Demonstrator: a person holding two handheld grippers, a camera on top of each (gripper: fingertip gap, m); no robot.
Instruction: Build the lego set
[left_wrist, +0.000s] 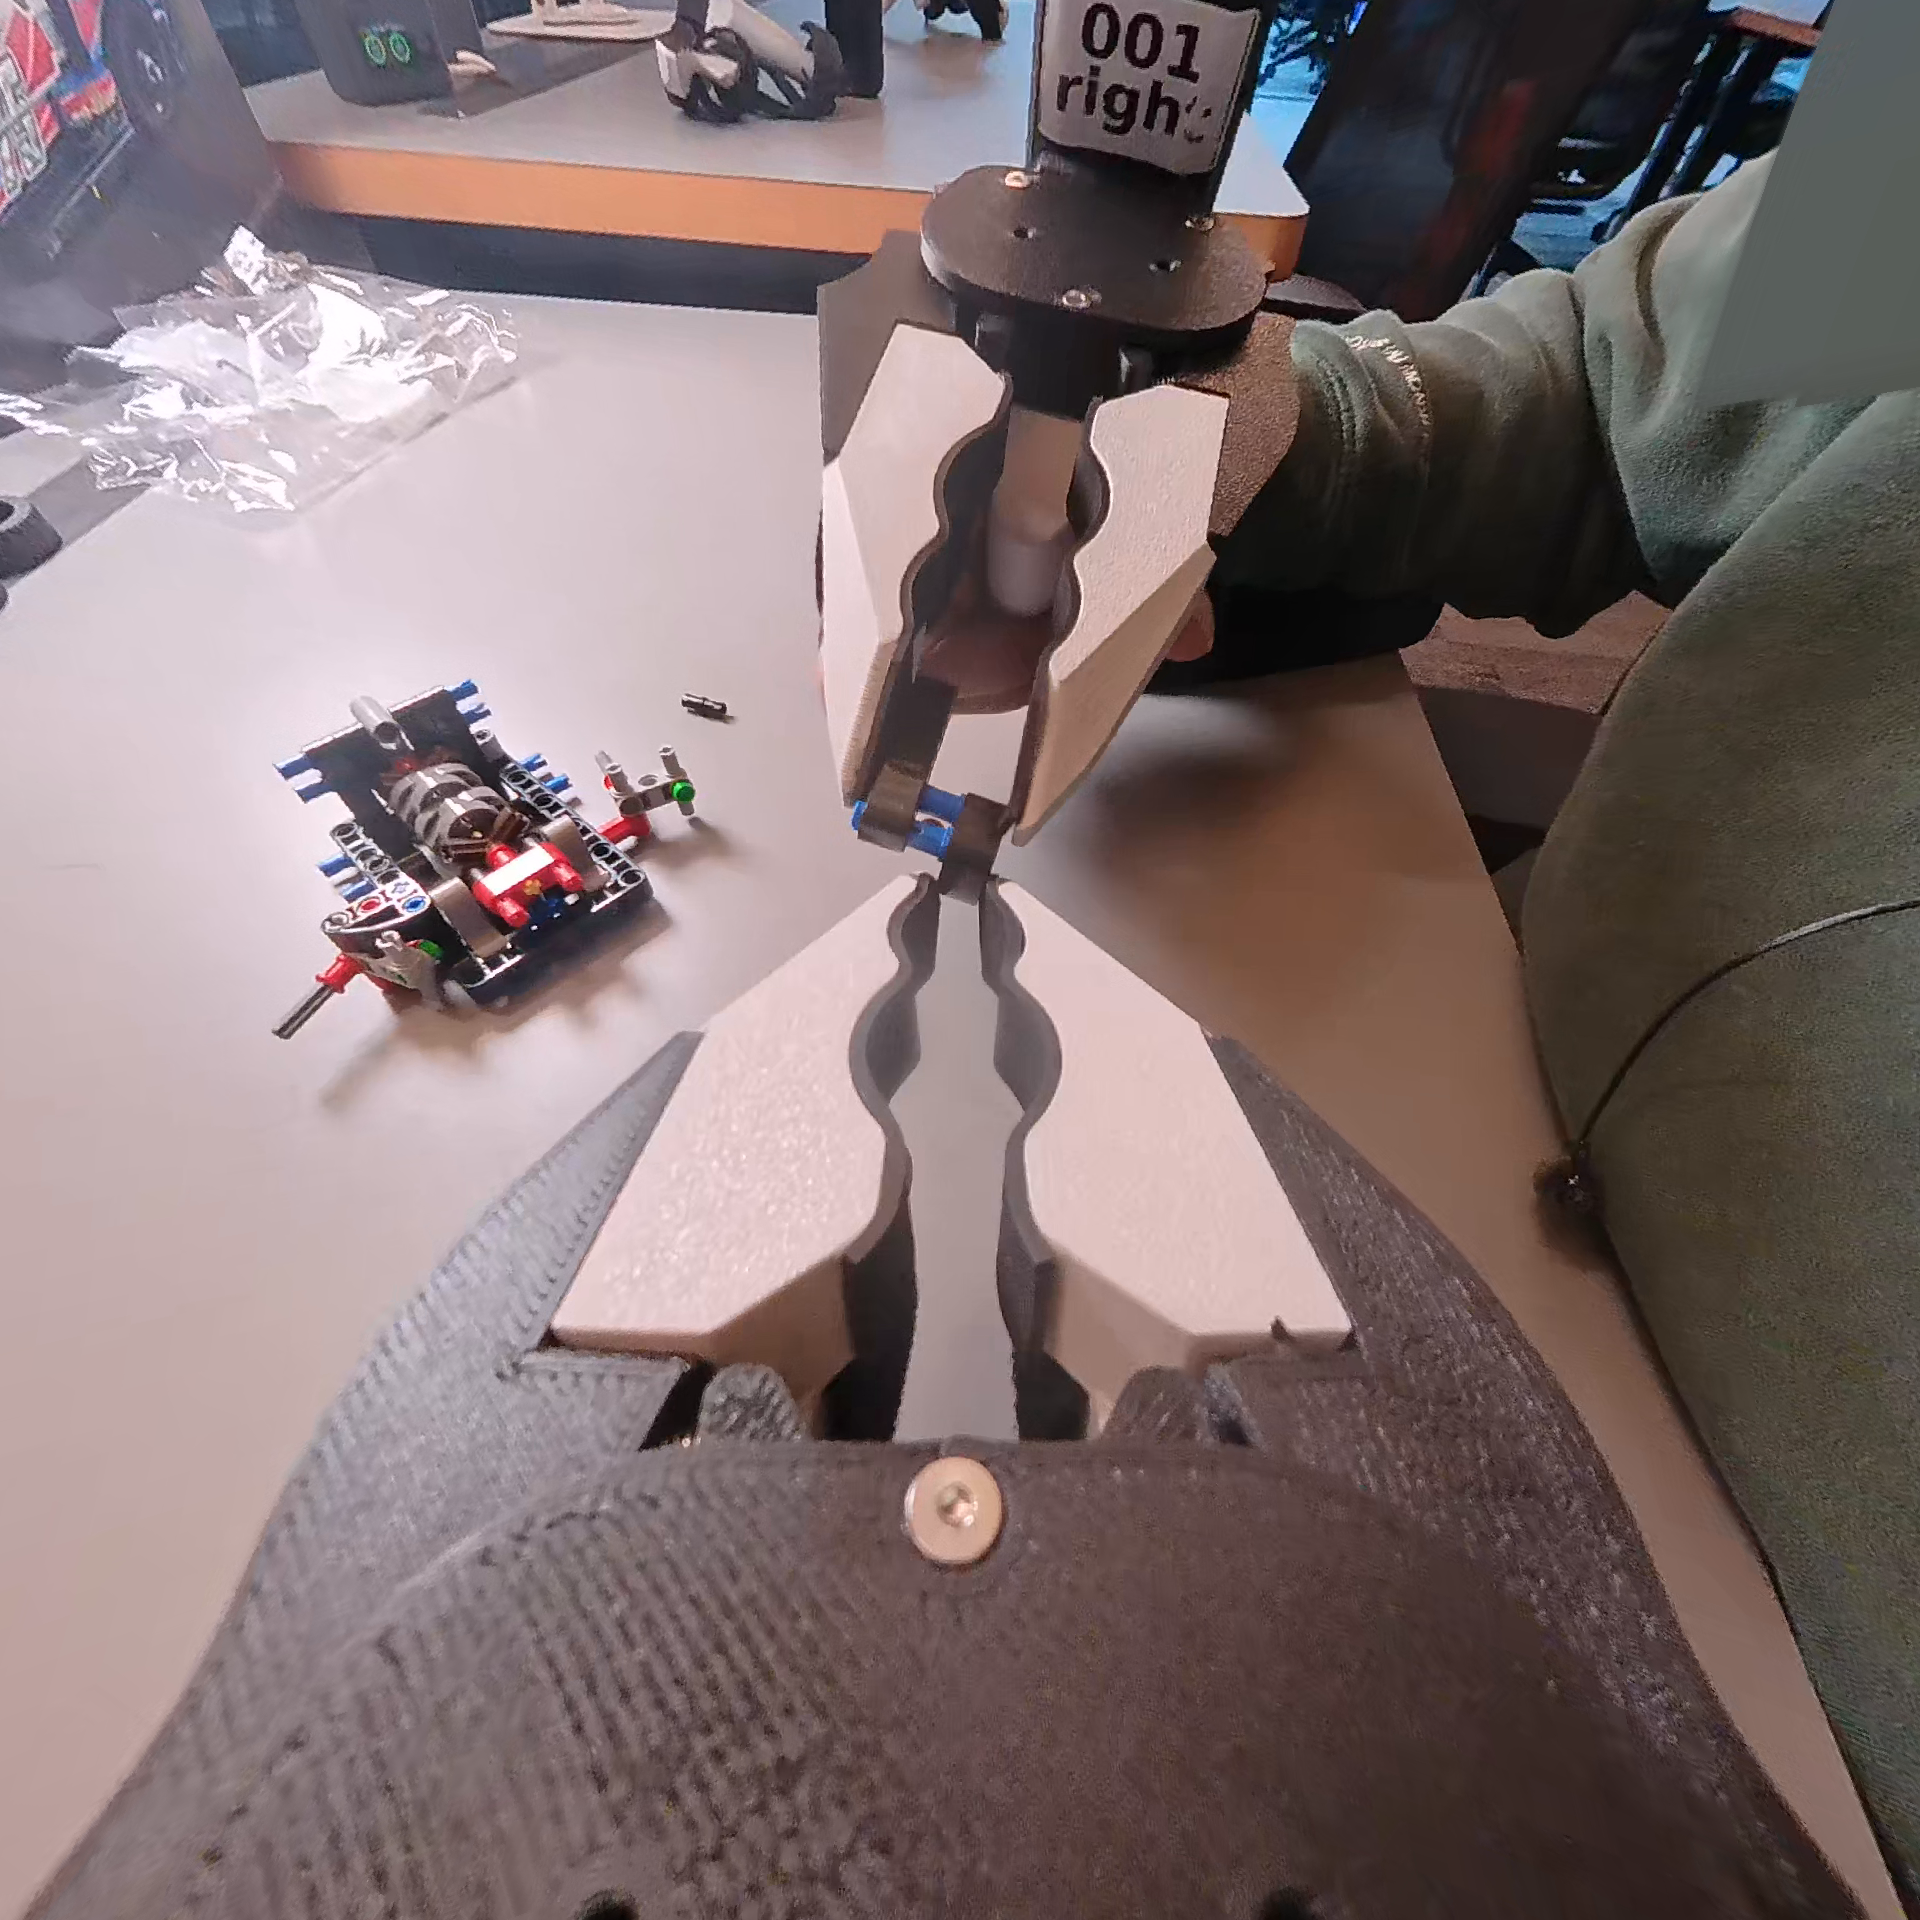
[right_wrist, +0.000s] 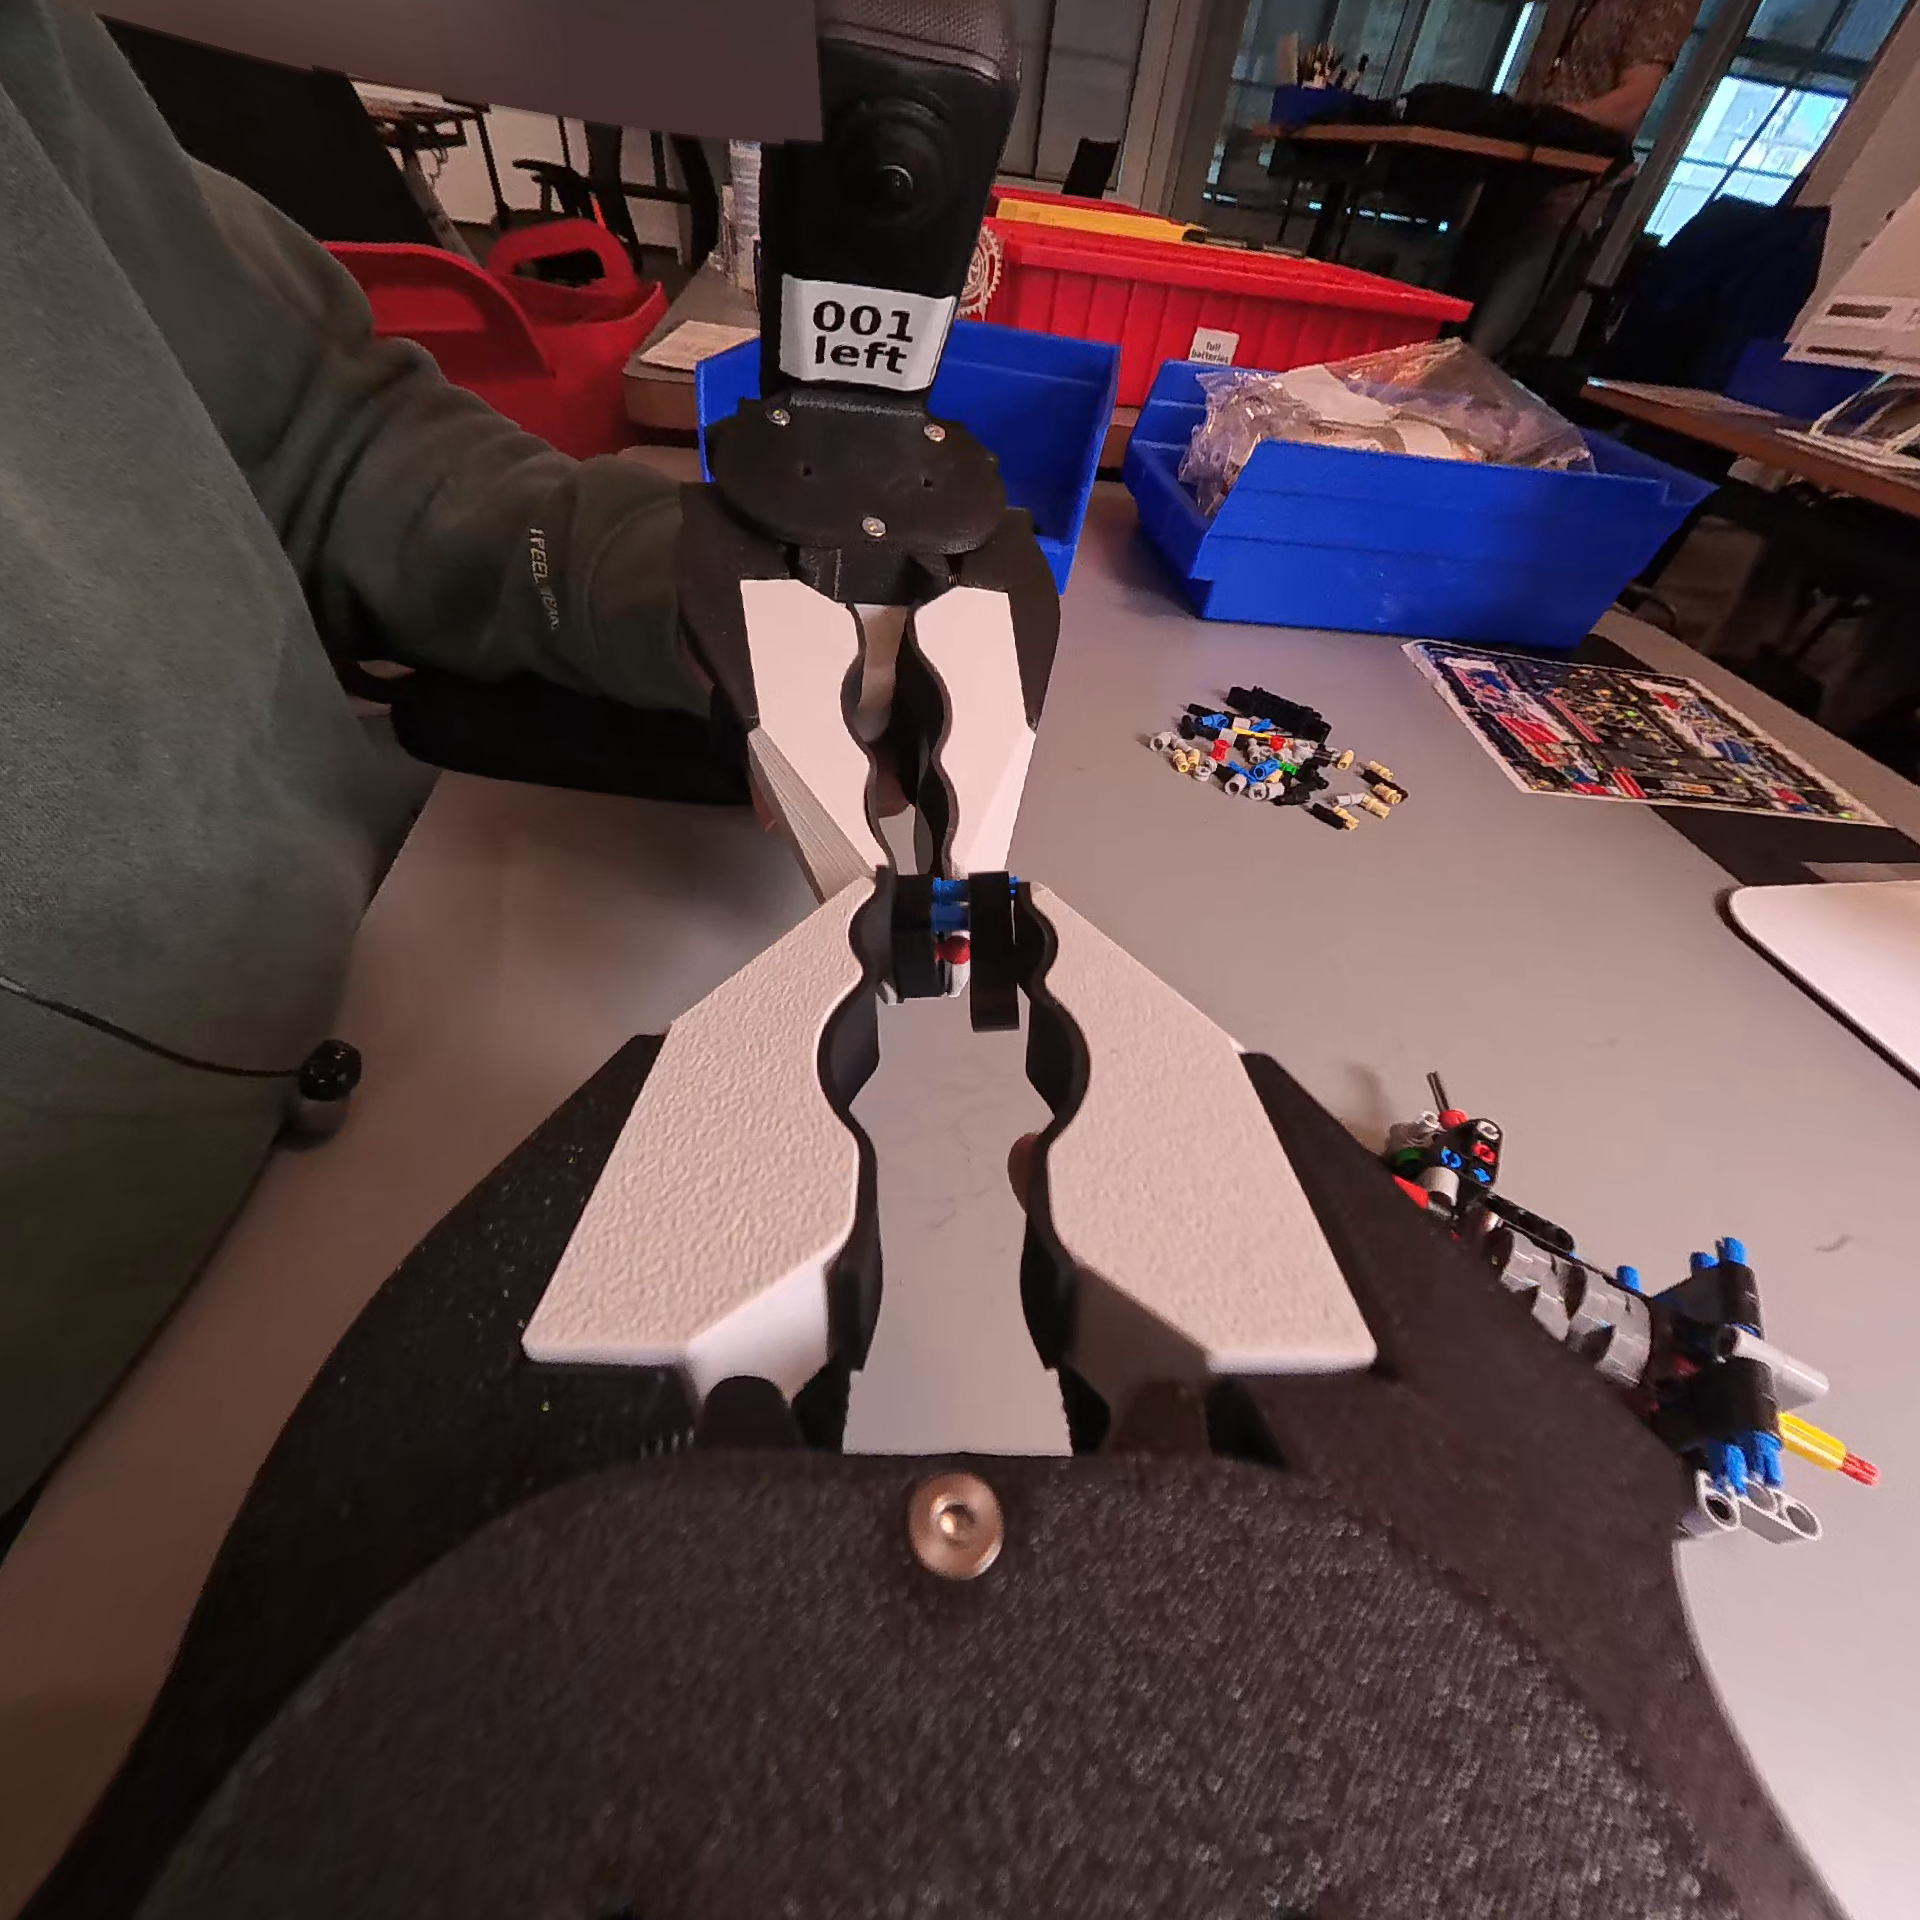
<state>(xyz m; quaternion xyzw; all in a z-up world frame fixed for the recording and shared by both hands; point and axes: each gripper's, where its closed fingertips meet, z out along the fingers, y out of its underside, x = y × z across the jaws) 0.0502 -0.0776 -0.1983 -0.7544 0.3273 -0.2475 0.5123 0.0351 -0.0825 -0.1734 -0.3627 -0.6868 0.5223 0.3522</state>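
Observation:
A small black sub-assembly (right_wrist: 940, 940) of two short beams joined by blue pins, with a red bit, is held above the grey table between both grippers. My right gripper (right_wrist: 948, 914) is shut across it; it also shows in the left wrist view (left_wrist: 935, 821), coming from above. My left gripper (left_wrist: 958, 885) is shut on the sub-assembly's lower black end (left_wrist: 961, 868); in the right wrist view my left gripper (right_wrist: 920, 868) meets it tip to tip. The partly built car chassis (left_wrist: 468, 852) lies on the table to the left, apart from both grippers, and shows in the right wrist view (right_wrist: 1621, 1320).
A loose black pin (left_wrist: 707, 707) and a small grey piece with a green tip (left_wrist: 649, 790) lie near the chassis. A pile of small parts (right_wrist: 1278, 758), a printed sheet (right_wrist: 1631, 727) and blue bins (right_wrist: 1403, 540) are beyond. Empty plastic bags (left_wrist: 281, 384) lie far left. My left and right fingertips are right by each other.

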